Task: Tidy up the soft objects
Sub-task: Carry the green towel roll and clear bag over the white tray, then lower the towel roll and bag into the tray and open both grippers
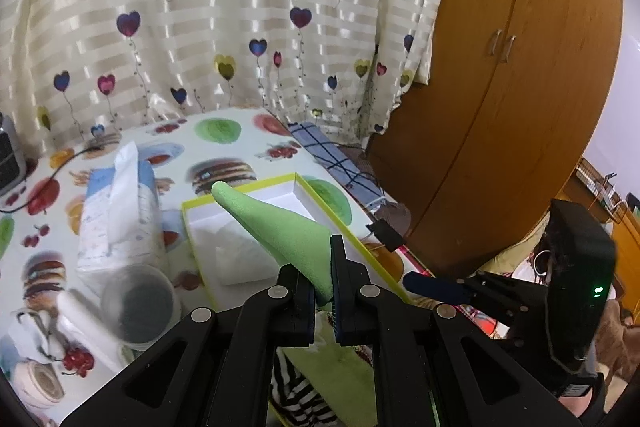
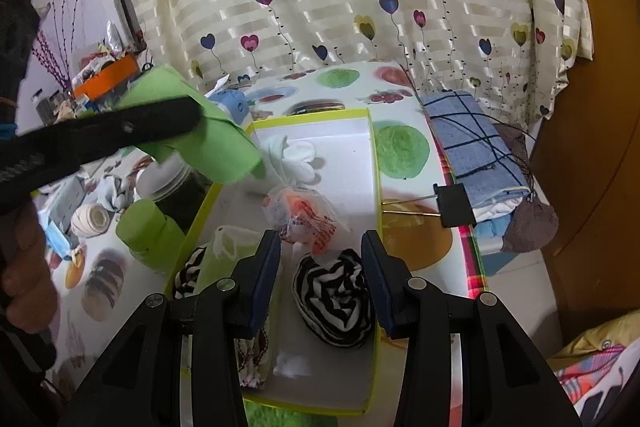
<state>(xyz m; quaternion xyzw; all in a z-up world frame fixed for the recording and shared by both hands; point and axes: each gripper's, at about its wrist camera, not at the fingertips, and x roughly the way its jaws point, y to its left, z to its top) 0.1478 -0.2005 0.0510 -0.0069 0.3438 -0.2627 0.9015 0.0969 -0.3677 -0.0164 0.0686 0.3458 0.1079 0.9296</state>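
Note:
My left gripper (image 1: 321, 267) is shut on a green cloth (image 1: 272, 227), which sticks out forward above a white box with a yellow-green rim (image 1: 236, 189). The right wrist view shows the same cloth (image 2: 224, 147) hanging from the left gripper (image 2: 192, 115) over the box's left rim. My right gripper (image 2: 321, 243) stands open over the box (image 2: 374, 167). A rolled black-and-white striped cloth (image 2: 332, 299) lies on the box floor under its jaws, loose. A white cloth (image 2: 296, 155) and a plastic bag with orange contents (image 2: 308, 215) also lie inside.
Left of the box stand a tissue pack (image 1: 120, 211), a jar (image 1: 138, 303) and a green bottle (image 2: 148, 231). A binder clip (image 2: 454, 205) and a folded blue checked cloth (image 2: 476, 147) lie at the table's right edge. A wooden wardrobe (image 1: 520, 107) rises on the right, with a curtain behind the table.

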